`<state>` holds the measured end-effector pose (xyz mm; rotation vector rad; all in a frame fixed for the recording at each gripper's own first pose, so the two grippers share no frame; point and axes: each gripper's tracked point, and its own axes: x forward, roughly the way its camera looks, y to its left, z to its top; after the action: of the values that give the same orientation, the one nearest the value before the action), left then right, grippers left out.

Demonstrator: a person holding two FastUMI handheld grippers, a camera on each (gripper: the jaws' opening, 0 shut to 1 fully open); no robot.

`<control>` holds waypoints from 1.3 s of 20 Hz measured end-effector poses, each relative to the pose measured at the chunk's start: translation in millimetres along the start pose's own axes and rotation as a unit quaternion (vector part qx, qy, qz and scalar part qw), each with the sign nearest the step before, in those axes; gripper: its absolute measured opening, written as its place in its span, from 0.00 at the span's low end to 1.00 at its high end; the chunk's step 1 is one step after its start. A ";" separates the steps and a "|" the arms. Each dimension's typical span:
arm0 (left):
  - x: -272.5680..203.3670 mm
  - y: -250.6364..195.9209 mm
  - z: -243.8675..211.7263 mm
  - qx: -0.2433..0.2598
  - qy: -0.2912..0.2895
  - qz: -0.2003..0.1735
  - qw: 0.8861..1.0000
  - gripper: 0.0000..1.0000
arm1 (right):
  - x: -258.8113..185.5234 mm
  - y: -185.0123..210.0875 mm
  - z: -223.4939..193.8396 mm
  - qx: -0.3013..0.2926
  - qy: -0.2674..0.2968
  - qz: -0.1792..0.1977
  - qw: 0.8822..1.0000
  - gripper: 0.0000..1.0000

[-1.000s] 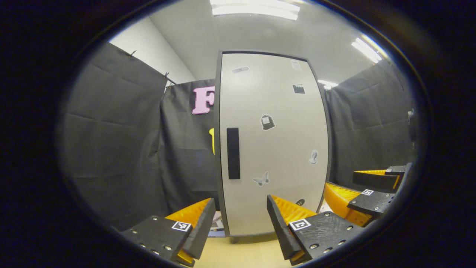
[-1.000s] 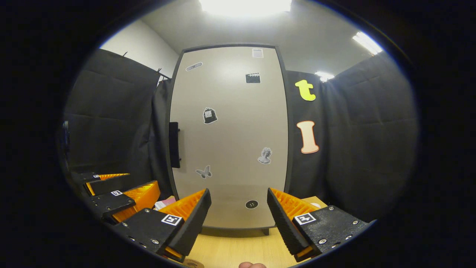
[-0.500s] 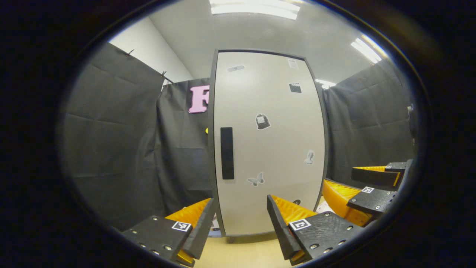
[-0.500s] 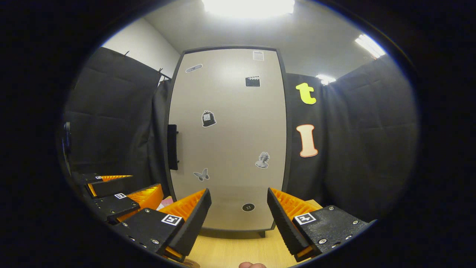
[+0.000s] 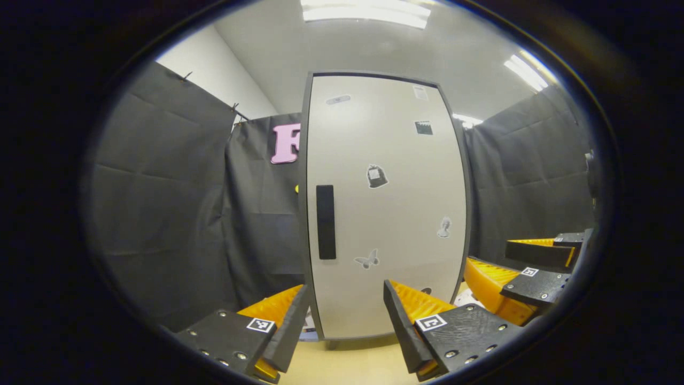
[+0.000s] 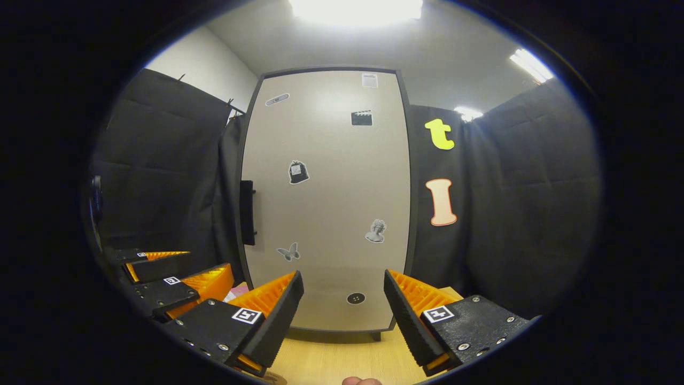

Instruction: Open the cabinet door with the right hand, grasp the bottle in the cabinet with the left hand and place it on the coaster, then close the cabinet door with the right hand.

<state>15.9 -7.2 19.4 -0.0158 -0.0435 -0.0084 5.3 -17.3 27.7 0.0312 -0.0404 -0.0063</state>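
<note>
Left gripper (image 5: pixel 342 321): your fingers stand spread, nothing between them, aimed at the lower door.
Right gripper (image 6: pixel 342 315): yours is spread wide too, holding nothing, well short of the cabinet; it also shows at the right edge of the left gripper view (image 5: pixel 521 267).
Cabinet door (image 5: pixel 387 214): shut, tall and upright, facing you, stickers across it.
Handle (image 5: pixel 325 222): a dark vertical bar near the door's left edge, untouched; in the right gripper view (image 6: pixel 246 212) it juts out edge-on.
Table (image 6: pixel 342 361): pale wood under the cabinet.
</note>
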 end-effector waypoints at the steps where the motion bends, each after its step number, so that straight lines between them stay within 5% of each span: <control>1: 0.7 0.4 -0.9 -0.001 0.001 0.000 1.000 0.75 | 0.1 0.4 -0.2 0.000 0.000 0.000 1.000 0.94; 7: -1.0 3.1 -3.3 0.000 -0.001 -0.005 1.000 0.75 | 6.2 1.2 -2.3 -0.005 0.002 0.001 1.000 0.94; 10: -5.5 12.4 -1.2 0.005 -0.010 0.000 1.000 0.84 | 13.9 0.2 -0.4 -0.006 0.003 -0.001 1.000 0.94; 12: -11.0 25.7 -2.0 0.000 -0.017 0.007 1.000 0.75 | 19.5 3.0 2.5 -0.006 0.001 0.003 1.000 0.94; 14: -17.3 43.0 -10.9 -0.005 -0.009 0.020 1.000 0.84 | 26.0 7.3 6.0 -0.009 -0.003 0.009 1.000 0.94; 15: -20.2 53.2 -14.2 -0.005 -0.006 0.028 1.000 0.75 | 29.9 11.2 7.4 -0.009 -0.004 0.012 1.000 0.94; 26: -70.6 143.2 -57.7 0.011 0.030 0.097 0.995 0.80 | 89.6 82.2 46.1 -0.011 -0.037 0.065 0.997 0.94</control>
<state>-50.9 135.6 -43.6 0.0028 0.0192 0.1865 93.4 62.9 79.9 0.0069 -0.1160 0.1219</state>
